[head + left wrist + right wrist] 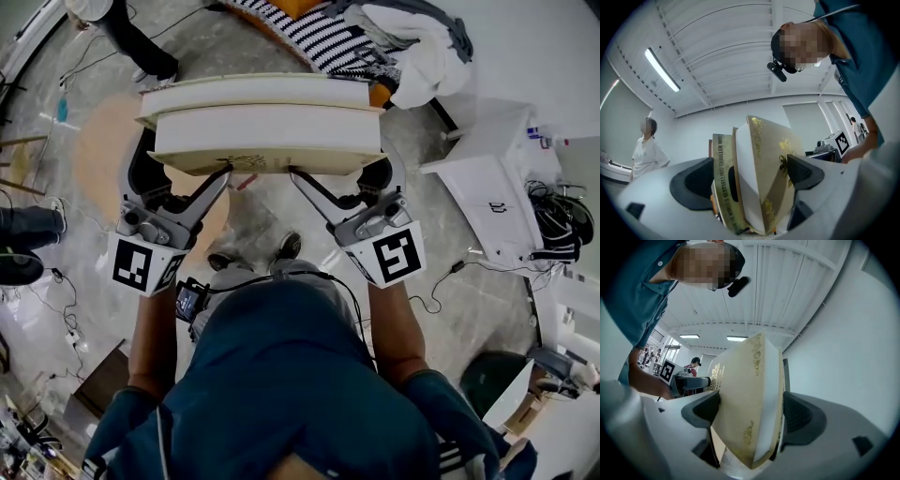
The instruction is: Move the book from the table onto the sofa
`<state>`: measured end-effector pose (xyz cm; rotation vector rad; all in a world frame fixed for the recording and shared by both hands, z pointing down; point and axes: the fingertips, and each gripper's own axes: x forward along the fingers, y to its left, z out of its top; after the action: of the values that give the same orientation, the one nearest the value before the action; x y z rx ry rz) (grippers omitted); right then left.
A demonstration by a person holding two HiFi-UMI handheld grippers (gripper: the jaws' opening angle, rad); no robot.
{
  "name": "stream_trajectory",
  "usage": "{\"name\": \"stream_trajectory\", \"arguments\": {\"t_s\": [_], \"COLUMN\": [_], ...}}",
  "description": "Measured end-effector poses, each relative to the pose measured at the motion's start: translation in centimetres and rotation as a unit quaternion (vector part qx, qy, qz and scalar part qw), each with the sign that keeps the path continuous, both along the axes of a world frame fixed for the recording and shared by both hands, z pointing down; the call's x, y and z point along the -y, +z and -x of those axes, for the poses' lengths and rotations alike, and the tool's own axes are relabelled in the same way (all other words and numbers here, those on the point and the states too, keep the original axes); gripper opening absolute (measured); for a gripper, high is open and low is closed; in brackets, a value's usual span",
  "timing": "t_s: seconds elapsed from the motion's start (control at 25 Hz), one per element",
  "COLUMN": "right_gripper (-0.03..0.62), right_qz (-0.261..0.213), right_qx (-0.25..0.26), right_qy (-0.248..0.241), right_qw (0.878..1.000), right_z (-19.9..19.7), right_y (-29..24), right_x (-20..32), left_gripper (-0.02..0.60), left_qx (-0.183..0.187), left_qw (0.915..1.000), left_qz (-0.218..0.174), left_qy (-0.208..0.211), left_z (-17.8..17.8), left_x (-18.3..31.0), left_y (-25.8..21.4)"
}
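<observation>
Head view: I hold the book (267,127) in the air, long axis running left to right, left gripper (223,176) and right gripper (300,176) at its near edge, sofa (328,37) straight ahead beyond it | Left gripper view: fingers (693,185) clamped on the book | Right gripper view: fingers (799,416) clamped on it too

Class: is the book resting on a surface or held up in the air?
Held up. The left gripper and right gripper each clamp the book at its near edge, with only floor below it.
</observation>
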<state>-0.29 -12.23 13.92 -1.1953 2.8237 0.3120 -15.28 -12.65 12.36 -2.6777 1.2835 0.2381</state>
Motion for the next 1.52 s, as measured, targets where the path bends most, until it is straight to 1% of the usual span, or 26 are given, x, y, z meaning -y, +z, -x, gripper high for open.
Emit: {"name": "stream_trajectory", "arguments": {"t_s": [0.16,0.32,0.52,0.72,0.92,1.24,1.44,1.52], "right_gripper": [0.425,0.425,0.425,0.425,0.425,0.425,0.425,0.425], "right_qz": [-0.01,-0.015,-0.017,-0.007,-0.008,0.017,0.02,0.023], "right_qx": [0.0,0.005,0.005,0.004,-0.002,-0.002,-0.007,-0.007], "right_qy": [0.024,0.048,0.074,0.102,0.13,0.169,0.188,0.193], "right_qw": [1.0,0.999,0.997,0.995,0.991,0.985,0.982,0.981], "right_z": [-5.0,-9.1,-11.9,-14.9,-15.2,-13.8,-12.8,-13.1], "right_y": [-1.0,-2.2,-2.5,-2.1,-1.8,-1.2,-1.1,-0.9], "right_x": [0.2,0.9,1.2,3.4,4.0,11.7,13.9,14.7], "left_gripper": [0.472,0.472,0.472,0.472,0.472,0.472,0.472,0.472], "left_qx": [-0.001,0.005,0.008,0.009,0.006,0.005,-0.002,-0.001], "left_qw": [0.9997,0.9986,0.9968,0.9941,0.9907,0.985,0.9818,0.9809], "left_qz": [-0.005,-0.009,-0.011,-0.003,-0.005,0.015,0.018,0.019], "left_qy": [0.025,0.051,0.079,0.108,0.136,0.172,0.189,0.194], "left_z": [-5.0,-9.2,-12.0,-15.2,-15.6,-14.4,-13.6,-14.0], "left_x": [0.9,2.4,3.4,6.6,8.0,16.8,19.5,20.4], "left_y": [-0.8,-2.2,-2.6,-2.1,-1.7,-1.2,-0.9,-0.7]}}
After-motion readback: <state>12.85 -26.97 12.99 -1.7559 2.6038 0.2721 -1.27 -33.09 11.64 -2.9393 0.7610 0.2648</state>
